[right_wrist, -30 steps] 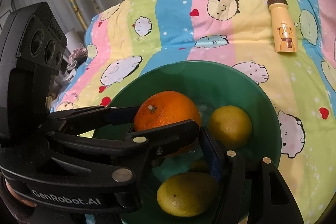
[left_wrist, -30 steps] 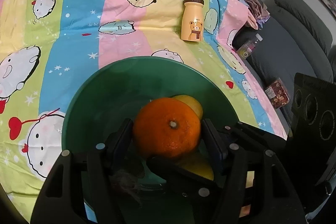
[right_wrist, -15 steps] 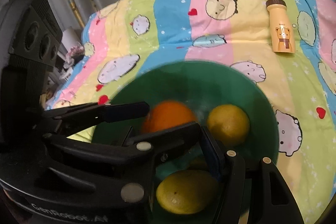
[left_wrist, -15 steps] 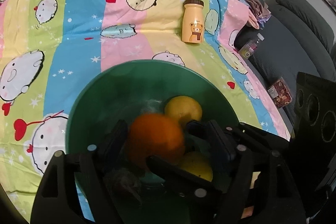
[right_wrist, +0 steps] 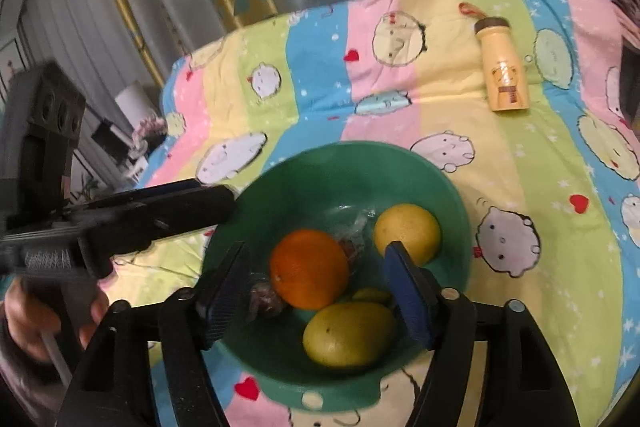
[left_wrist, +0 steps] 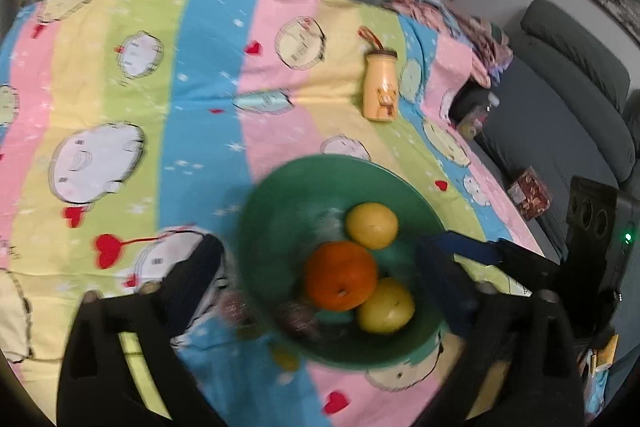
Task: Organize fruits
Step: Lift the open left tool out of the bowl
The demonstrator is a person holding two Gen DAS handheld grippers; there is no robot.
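Observation:
A green bowl point(left_wrist: 260, 211) point(right_wrist: 360, 151) sits on the striped cartoon bedsheet. An orange point(left_wrist: 340, 275) point(right_wrist: 310, 269) lies in it with two yellow lemons point(left_wrist: 372, 225) point(right_wrist: 348, 333) and a dark, blurred fruit point(left_wrist: 296, 315). My left gripper point(left_wrist: 320, 247) hangs above the bowl with its jaws opening wide. They straddle the bowl and touch nothing. My right gripper point(right_wrist: 314, 263) is over the bowl too, its jaws opening. The orange shows between its blue pads point(right_wrist: 404, 287) but lies below them, free. From the left, the left gripper's fingers point(right_wrist: 188, 211) reach the bowl's rim.
A yellow bear bottle point(left_wrist: 380, 89) point(right_wrist: 504, 79) lies on the sheet beyond the bowl. A pile of clothes point(left_wrist: 452, 15) lies at the bed's far right corner. A grey sofa point(left_wrist: 568, 99) stands to the right. A hand point(right_wrist: 24, 315) holds the left gripper.
The left gripper let go of the orange, which now rests in the bowl. Both grippers opened wider and drew back and up from the bowl.

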